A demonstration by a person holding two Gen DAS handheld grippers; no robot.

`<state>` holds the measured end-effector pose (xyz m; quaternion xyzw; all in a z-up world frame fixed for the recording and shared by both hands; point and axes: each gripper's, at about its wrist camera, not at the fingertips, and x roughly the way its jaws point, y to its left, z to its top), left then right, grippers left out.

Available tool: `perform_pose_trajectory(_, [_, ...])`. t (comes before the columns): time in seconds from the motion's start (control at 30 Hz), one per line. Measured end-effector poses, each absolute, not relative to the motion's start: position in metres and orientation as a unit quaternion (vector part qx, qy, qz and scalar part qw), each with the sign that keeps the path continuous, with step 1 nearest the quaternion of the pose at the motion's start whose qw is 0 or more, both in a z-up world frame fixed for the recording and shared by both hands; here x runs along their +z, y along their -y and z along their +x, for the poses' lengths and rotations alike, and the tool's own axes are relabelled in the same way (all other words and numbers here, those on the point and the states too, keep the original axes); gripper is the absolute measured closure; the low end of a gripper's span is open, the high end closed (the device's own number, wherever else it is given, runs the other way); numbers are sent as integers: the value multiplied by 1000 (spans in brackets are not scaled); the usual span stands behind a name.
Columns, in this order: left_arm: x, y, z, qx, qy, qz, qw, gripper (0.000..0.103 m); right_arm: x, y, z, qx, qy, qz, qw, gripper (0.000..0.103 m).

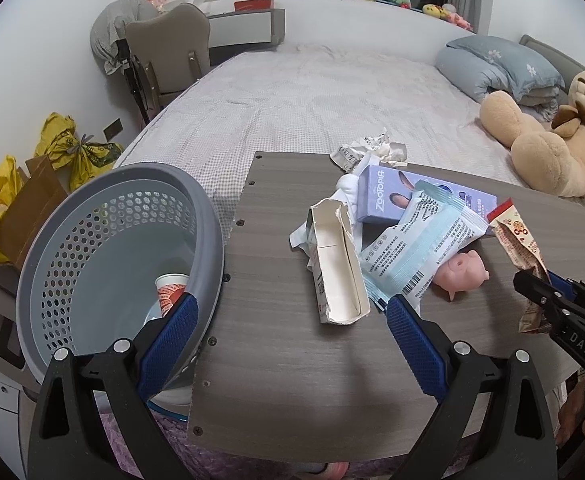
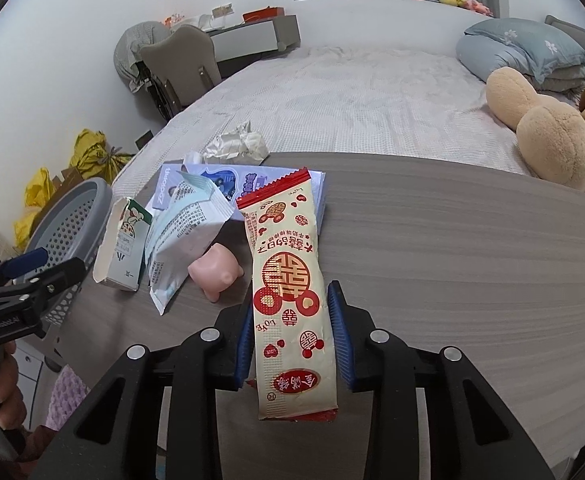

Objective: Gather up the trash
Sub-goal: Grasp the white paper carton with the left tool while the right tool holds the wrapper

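So my right gripper (image 2: pixel 292 340) has the red-and-cream snack wrapper (image 2: pixel 288 292) pinched between its 2 blue pads — jaws narrow, pressed on both long edges down near the wrapper's lower third. The wrapper's long axis runs straight out along the fingers, so most of it sticks forward past the tips, over the grey wood table (image 2: pixel 472 260), with a short tail hanging back toward me.

The thing that matters for the next move: the grey perforated basket (image 1: pixel 104 248) sits off the table's left edge, well apart from the right gripper with the whole trash pile in between — torn carton (image 1: pixel 336 272), white-blue pouch (image 1: pixel 416 248), purple Zootopia box (image 1: pixel 404 196), little pink pig toy (image 1: pixel 464 272). My left gripper (image 1: pixel 288 312) is way nearer to it; its left finger sits right over the rim. That one's spread wide and holding nothing.

So I reckon the right hand has to carry the wrapper leftward across the pile. With it poking out that far, I'd guess the front end could snag the pouch if I stay low. There's 1 paper cup (image 1: pixel 170 290) in the basket already.
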<state>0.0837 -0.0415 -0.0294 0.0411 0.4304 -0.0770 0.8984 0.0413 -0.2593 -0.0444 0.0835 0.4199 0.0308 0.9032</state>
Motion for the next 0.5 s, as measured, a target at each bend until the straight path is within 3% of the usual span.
perform_pose_trajectory(0.5, [-48, 65, 110, -69, -439, 49, 895, 10, -49, 294, 23, 8, -410, 123, 904, 70])
